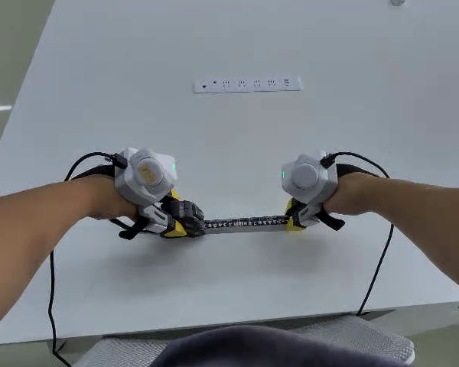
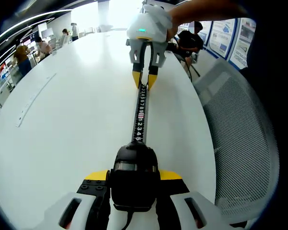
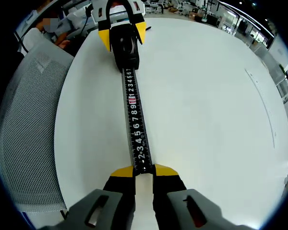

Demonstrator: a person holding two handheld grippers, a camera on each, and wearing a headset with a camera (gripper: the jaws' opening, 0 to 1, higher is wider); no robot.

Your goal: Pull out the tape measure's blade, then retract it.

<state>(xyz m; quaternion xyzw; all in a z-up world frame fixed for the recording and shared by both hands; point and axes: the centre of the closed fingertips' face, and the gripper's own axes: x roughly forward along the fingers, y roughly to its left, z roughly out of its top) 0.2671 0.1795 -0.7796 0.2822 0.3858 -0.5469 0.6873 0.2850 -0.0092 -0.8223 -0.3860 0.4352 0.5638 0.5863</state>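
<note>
Left gripper (image 1: 183,222) clamps tape measure (image 2: 134,178). Right gripper (image 3: 144,171) pinched narrow on blade (image 3: 134,120) tip. Both near table (image 1: 237,145) front edge, open top beyond.

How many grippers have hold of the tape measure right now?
2. The left gripper clamps the black case; the right gripper pinches the end of the blade, which stretches between them over the white table.

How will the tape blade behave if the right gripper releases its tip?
The blade runs straight between the grippers, so it is probably stiff at this short length. It looks thin, so a sideways push would likely buckle it. Released by the right gripper, it may snap back toward the case in the left gripper.
</note>
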